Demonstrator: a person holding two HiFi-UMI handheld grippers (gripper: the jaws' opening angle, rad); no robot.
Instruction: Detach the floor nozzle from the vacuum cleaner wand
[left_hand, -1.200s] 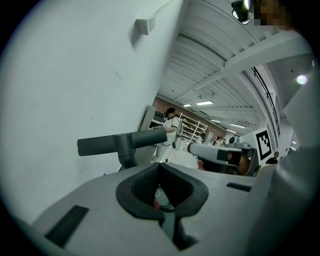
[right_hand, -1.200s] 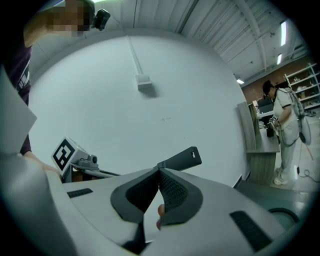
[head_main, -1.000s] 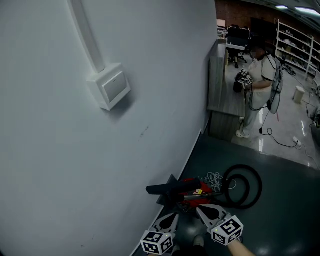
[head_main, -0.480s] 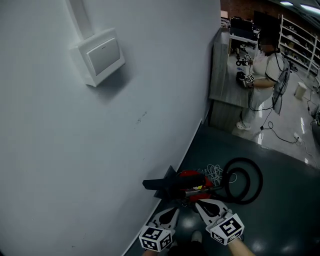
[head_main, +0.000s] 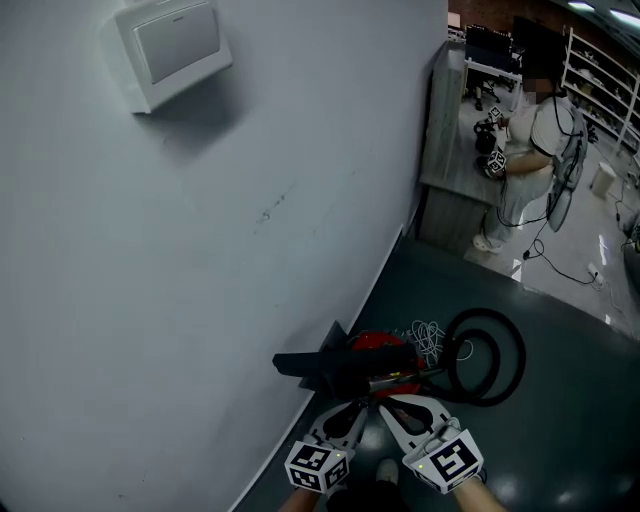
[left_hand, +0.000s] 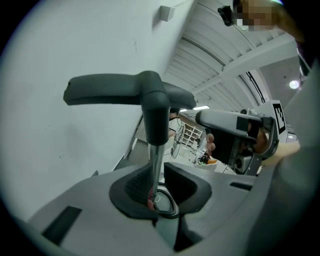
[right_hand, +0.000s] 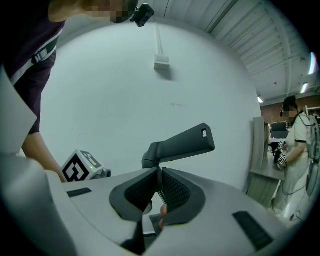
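Observation:
The dark grey floor nozzle (head_main: 315, 365) sticks up beside the wall, in front of the red vacuum body (head_main: 382, 345). In the left gripper view the nozzle (left_hand: 125, 90) tops a metal wand (left_hand: 156, 160) that runs down between the jaws. My left gripper (left_hand: 159, 186) has just been opening. The wand lies against the left pad, with a gap to the right pad. In the right gripper view the nozzle (right_hand: 181, 142) rises just past my right gripper (right_hand: 160, 187), whose pads are pressed together on the thin wand. Both grippers (head_main: 345, 420) (head_main: 395, 412) sit low in the head view.
A black hose coil (head_main: 497, 352) and a white cord bundle (head_main: 430, 338) lie right of the vacuum. A pale wall (head_main: 200, 280) with a mounted box (head_main: 172, 45) fills the left. A person (head_main: 535, 150) stands at a grey counter (head_main: 455, 170) far behind.
The view has dropped, so the wall box sits higher in the picture. Both grippers have closed in on the vacuum. The nozzle has shifted a little left.

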